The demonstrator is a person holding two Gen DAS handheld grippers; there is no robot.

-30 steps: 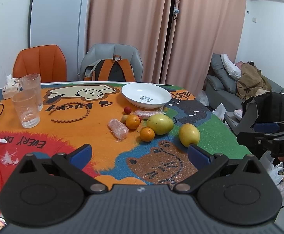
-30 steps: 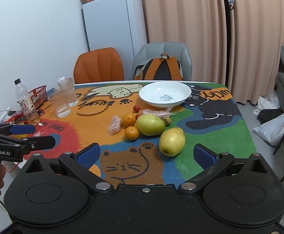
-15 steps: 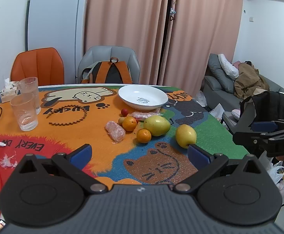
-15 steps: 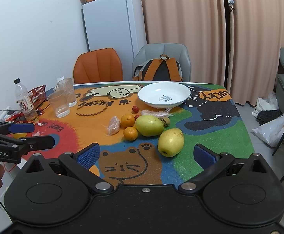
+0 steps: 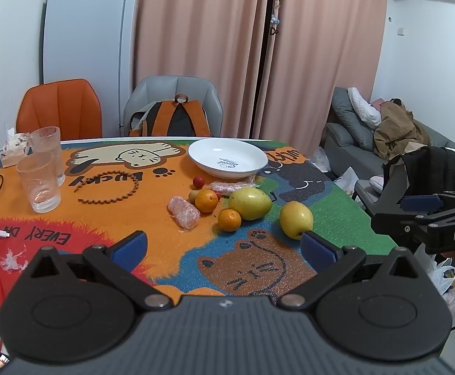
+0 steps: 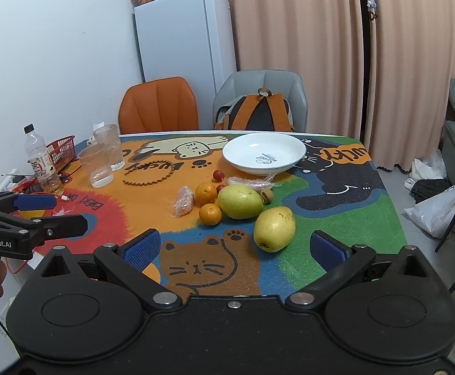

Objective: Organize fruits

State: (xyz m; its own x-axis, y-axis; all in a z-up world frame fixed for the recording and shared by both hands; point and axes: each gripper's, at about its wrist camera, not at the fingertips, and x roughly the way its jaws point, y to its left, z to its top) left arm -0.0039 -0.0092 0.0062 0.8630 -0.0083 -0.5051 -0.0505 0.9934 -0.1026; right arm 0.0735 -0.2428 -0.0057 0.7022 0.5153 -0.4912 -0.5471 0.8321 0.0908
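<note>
Both views sit slightly closer to the fruit than a second ago; nothing on the desk [image 6: 368,206] has shifted. My left hand-held gripper [image 5: 224,245] hovers with jaws spread wide, empty. My right hand-held gripper [image 6: 237,247] likewise gapes, empty, nearest the yellow pear [image 6: 274,228].

Fruit is loose mid-desk: the pear, a greener pear [image 6: 240,201] beside two oranges [image 6: 210,214], small red fruits [image 6: 218,175] near the white plate [image 6: 290,153]. Plate bare. A wrapped pink packet [image 6: 183,200] lies left of the oranges.

Judgement: approach only, no fruit sorted yet. Nearest pear looks like the first pick, plate the likely destination.
</note>
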